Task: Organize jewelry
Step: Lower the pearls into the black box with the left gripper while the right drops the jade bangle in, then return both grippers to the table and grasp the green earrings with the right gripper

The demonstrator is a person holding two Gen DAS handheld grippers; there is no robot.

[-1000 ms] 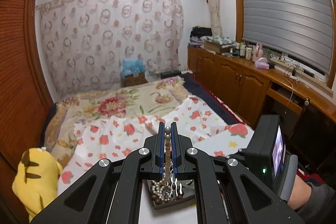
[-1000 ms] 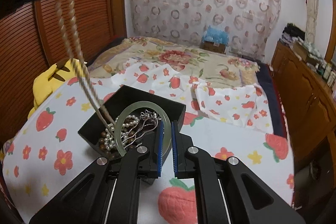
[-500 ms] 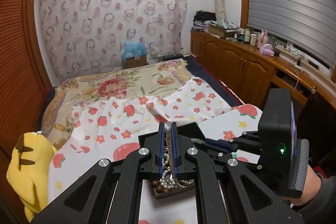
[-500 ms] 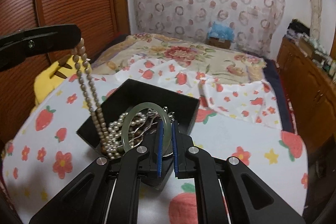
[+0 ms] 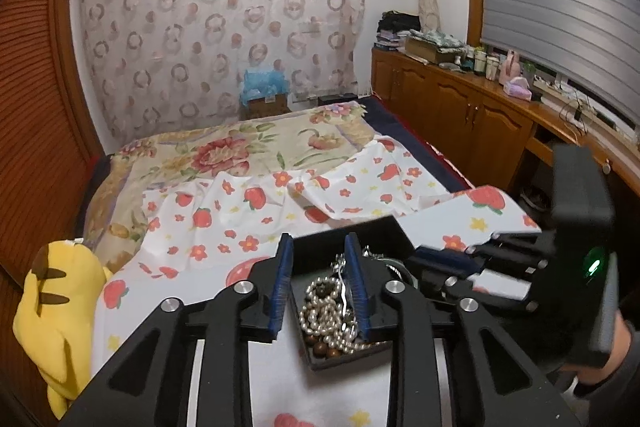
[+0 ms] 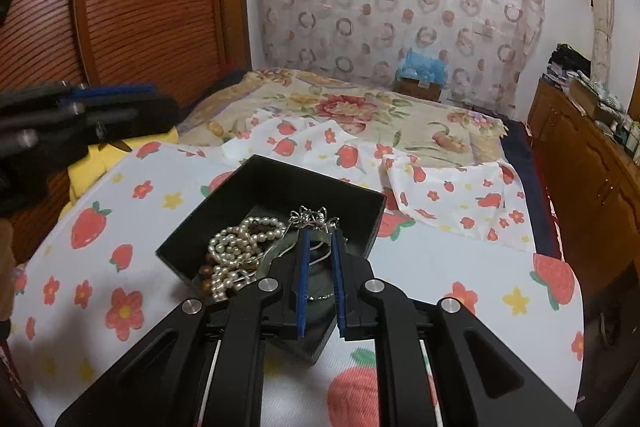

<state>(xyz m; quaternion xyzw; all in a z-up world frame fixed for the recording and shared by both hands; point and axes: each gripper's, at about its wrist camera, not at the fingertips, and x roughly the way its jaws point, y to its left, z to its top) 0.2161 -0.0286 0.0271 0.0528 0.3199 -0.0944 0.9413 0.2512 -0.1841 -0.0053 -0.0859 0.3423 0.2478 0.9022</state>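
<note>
Two grippers sit over one black box on my feeds. It is a square, matte, straight-walled box resting on a white sheet printed with strawberries and small flowers, spread over the bed. Inside lies a tangle: a glossy pearl strand heaped at the near left, round brown wooden beads under it, a silvery filigree piece toward the far side, and a smooth pale-green bangle curving beside the pearls.

My left gripper has its jaws spread wide, with nothing between the blue ribbed pads; they straddle the box's left part. A second ago those jaws were pinched on the bead strand and holding it up out of the box; now the strand lies heaped inside. My right gripper hangs over the box's near right corner, jaws parted a little, the bangle's rim showing in the gap; I cannot tell whether the pads touch it. Earlier they were clamped on it.

Farther off, a floral quilt covers the bed, a yellow plush toy lies at the left edge, a patterned curtain hangs on the far wall, and wooden cabinets run along the right.
</note>
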